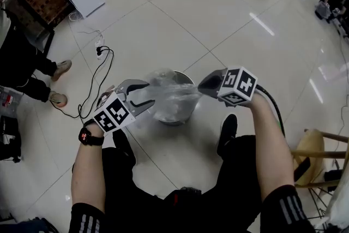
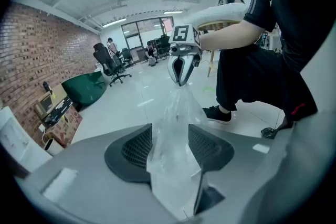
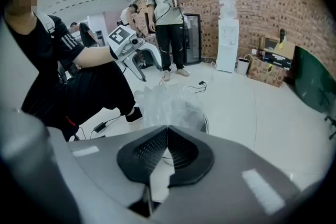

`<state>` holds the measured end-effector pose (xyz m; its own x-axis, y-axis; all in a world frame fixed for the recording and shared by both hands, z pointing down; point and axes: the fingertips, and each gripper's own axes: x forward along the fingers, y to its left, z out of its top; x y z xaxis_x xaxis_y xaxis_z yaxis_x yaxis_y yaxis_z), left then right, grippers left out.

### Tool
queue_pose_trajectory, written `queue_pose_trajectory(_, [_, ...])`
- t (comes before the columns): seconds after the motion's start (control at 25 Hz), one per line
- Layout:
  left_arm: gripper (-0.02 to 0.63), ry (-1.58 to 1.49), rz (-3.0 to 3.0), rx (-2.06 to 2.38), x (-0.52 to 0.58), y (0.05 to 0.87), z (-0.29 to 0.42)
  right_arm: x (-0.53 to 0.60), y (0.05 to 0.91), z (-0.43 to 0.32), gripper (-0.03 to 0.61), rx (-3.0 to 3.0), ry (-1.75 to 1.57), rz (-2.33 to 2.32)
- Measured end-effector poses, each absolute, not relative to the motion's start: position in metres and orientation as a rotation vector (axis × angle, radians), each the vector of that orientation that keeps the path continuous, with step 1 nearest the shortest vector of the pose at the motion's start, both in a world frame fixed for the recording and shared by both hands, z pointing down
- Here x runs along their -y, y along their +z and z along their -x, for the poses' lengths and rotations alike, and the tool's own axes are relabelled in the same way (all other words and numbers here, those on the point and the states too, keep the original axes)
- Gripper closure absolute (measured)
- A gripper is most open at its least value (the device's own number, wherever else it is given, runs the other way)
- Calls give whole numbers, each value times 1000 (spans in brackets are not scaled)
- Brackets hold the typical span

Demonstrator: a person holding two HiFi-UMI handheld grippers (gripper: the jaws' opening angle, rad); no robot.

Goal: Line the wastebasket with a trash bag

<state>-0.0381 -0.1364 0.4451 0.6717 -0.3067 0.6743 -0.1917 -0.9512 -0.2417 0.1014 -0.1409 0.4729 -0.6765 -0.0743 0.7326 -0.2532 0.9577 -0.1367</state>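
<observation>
Clear trash bag (image 1: 174, 94) over steel wastebasket (image 1: 175, 117) — right tool (image 1: 202, 86) pinches it, left tool (image 1: 140, 94) apart around it

The head view looks steeply down on the wastebasket (image 1: 177, 117); the two gripper views, close behind their own jaws, face each other across the trash bag (image 2: 176, 128) all three share.

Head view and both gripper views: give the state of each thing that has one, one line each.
trash bag: clear, bunched up over the wastebasket, stretched between the two claws.
wastebasket: upright on the floor, under the bag.
left claw: open, bag film between its jaws.
right claw: shut on the trash bag.
</observation>
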Motion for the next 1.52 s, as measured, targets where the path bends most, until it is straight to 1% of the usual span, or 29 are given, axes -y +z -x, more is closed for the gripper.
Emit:
queue_pose_trajectory(0.24, [402, -1384, 2621, -484, 155, 476, 70, 151, 480, -120, 571, 2247, 282, -268])
queue_pose_trajectory(0.32, [402, -1449, 2627, -440, 152, 494, 72, 157, 483, -125, 571, 2228, 286, -290])
queue_pose_trajectory(0.4, [374, -1493, 2637, -399, 148, 510, 71, 160, 487, -130, 571, 2212, 291, -301])
queue_pose_trajectory(0.52, [377, -1548, 2599, -377, 148, 531, 66, 161, 493, -135, 571, 2181, 293, -295])
queue_pose_trajectory(0.56, [400, -1559, 2580, -386, 151, 536, 64, 160, 495, -137, 571, 2168, 290, -291])
queue_pose_trajectory(0.72, [583, -1539, 2529, -478, 168, 539, 57, 162, 496, -133, 567, 2171, 278, -299])
queue_pose_trajectory(0.76, [612, -1524, 2529, -500, 172, 536, 53, 165, 491, -130, 540, 2195, 273, -312])
queue_pose_trajectory(0.8, [612, -1507, 2534, -517, 175, 533, 49, 169, 485, -127, 470, 2224, 267, -329])
queue_pose_trajectory(0.84, [612, -1488, 2541, -528, 177, 529, 43, 173, 478, -123, 438, 2254, 257, -346])
queue_pose_trajectory(0.92, [612, -1447, 2566, -545, 179, 521, 30, 177, 463, -115, 418, 2320, 237, -367])
queue_pose_trajectory(1.0, [612, -1415, 2582, -547, 179, 514, 18, 177, 446, -104, 380, 2398, 231, -361])
queue_pose_trajectory(1.24, [612, -1391, 2536, -521, 178, 497, 0, 181, 407, -81, 365, 2542, 241, -364])
queue_pose_trajectory(1.4, [612, -1430, 2476, -520, 179, 498, 7, 200, 403, -94, 365, 2467, 163, -491])
queue_pose_trajectory(1.52, [612, -1449, 2461, -526, 180, 500, 13, 202, 407, -108, 365, 2427, 205, -489])
